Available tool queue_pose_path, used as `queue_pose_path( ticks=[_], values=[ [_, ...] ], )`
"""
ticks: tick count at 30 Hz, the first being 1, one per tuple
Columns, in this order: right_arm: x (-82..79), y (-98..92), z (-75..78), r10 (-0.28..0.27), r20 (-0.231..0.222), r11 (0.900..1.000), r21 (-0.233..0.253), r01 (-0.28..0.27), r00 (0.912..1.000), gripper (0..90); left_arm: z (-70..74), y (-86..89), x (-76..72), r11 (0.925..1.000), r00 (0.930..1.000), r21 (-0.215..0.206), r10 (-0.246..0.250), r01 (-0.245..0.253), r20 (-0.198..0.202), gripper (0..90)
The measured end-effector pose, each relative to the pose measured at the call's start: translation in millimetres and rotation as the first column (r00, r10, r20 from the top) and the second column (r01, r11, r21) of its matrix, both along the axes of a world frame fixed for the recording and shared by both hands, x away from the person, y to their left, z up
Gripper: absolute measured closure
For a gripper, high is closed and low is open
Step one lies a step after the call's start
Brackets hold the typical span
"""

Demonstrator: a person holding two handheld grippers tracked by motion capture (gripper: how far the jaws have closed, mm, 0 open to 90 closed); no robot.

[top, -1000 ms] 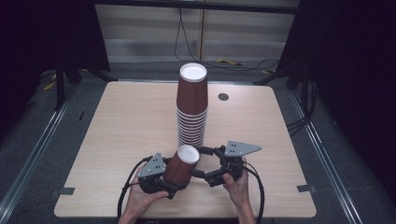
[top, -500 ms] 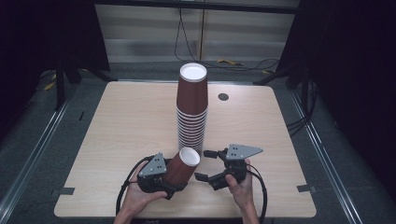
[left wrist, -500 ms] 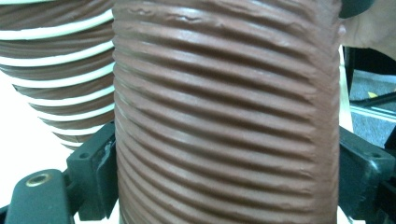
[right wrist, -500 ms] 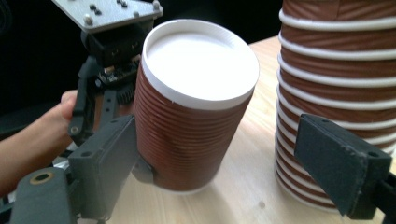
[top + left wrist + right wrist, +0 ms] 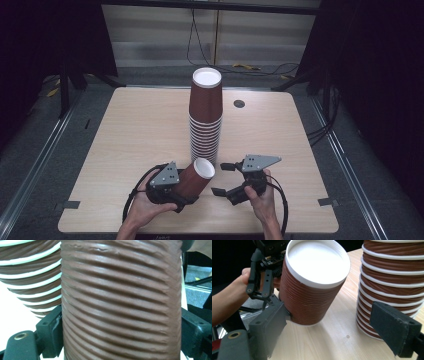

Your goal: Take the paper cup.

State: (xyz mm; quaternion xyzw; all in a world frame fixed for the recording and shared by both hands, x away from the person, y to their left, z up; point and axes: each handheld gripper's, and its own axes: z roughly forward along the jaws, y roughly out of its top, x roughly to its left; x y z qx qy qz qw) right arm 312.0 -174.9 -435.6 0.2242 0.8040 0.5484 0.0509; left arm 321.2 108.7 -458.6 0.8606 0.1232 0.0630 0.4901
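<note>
A single brown ribbed paper cup with a white rim (image 5: 195, 178) sat low in the high view, just left of centre, tilted with its white mouth facing up and to the right. The left gripper (image 5: 176, 192) was clenched around its ribbed wall; in the left gripper view a black jaw pressed each side of the cup (image 5: 120, 302). Just behind it, mid-frame, rose the tall stack of brown ribbed paper cups (image 5: 205, 117) on the pale wooden table (image 5: 125, 130). The right gripper (image 5: 222, 179) stood released beside the cup, jaws spread wide. In the right gripper view the cup (image 5: 312, 287) lay beyond its jaws.
</note>
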Motion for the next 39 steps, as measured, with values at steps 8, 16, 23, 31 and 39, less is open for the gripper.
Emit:
queue_pose_path(
  ticks=[8, 16, 23, 31, 39],
  values=[
    [0.3, -0.2, 2.3, -0.012, 0.005, 0.997, -0.074, 0.012, 0.9999, 13.5, 0.5, -3.4, 1.1, 0.9977, 0.9991, 0.054, -0.042, 0.042, -0.004, 13.6],
    [2.1, 3.4, -0.6, 0.015, -0.007, 0.987, -0.163, -0.016, 0.9999, 14.6, 3.5, -4.0, 4.3, 0.9955, 0.9987, 0.08, -0.049, 0.05, -0.014, 13.6],
    [3.2, 3.7, 0.3, 0.048, -0.037, 0.981, -0.186, -0.054, 0.9982, 16.2, 5.5, -8.4, 4.6, 0.9898, 0.9976, 0.125, -0.068, 0.069, -0.01, 13.5],
    [5.3, 1.6, 1.8, 0.077, -0.072, 0.973, -0.21, -0.091, 0.9944, 14.4, 9.2, -11.5, 5.4, 0.9841, 0.996, 0.154, -0.087, 0.089, -0.017, 13.5],
    [7.1, 2.2, 0.6, 0.082, -0.102, 0.969, -0.227, -0.103, 0.9914, 15.0, 10.5, -19.2, 8.0, 0.9694, 0.9942, 0.22, -0.106, 0.108, -0.019, 13.5]
  ],
)
